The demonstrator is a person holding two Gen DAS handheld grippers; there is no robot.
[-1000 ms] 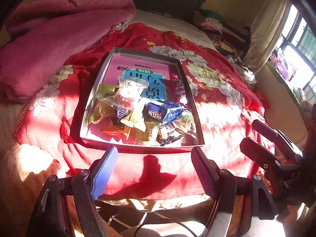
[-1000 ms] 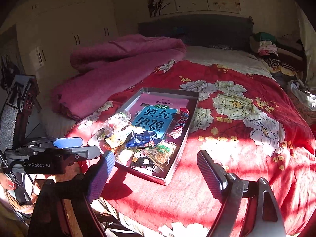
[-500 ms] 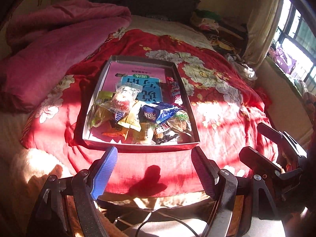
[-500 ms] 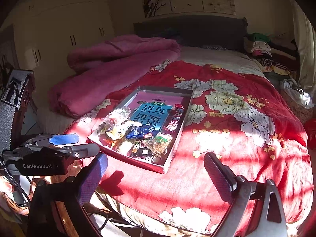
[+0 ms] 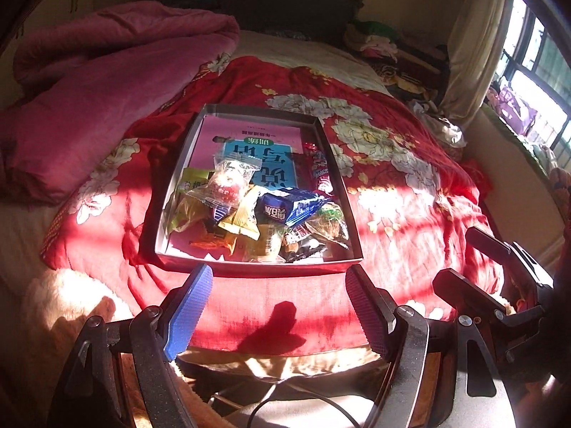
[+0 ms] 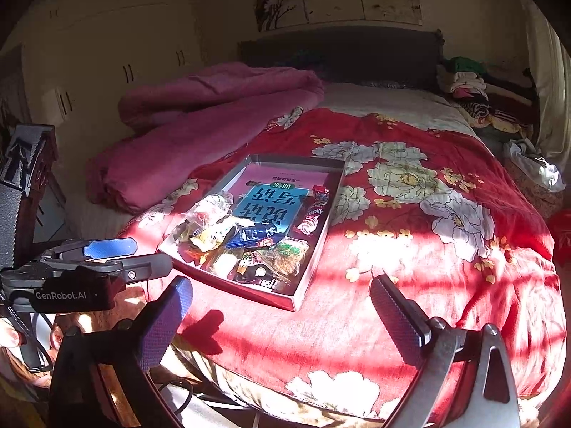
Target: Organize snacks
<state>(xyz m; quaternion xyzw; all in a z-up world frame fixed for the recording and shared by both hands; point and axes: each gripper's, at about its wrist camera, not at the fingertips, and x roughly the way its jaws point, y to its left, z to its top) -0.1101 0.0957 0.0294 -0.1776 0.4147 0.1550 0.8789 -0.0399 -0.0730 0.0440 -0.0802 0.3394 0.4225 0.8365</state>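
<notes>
A shallow grey box lies on a red flowered bedspread. A pink and blue book covers its floor. Several wrapped snacks are piled at its near end, among them a blue packet, a clear bag with red sweets and a red stick packet. My left gripper is open and empty, just short of the box's near edge. My right gripper is open and empty, further back to the box's right.
A pink quilt is bunched on the left of the bed. Folded clothes lie by the headboard. A window and curtain are on the right. Cables hang below the bed's near edge.
Both grippers have drawn back and up from the bed, so the box looks smaller and further off. Both stay open. The snacks have not moved.
</notes>
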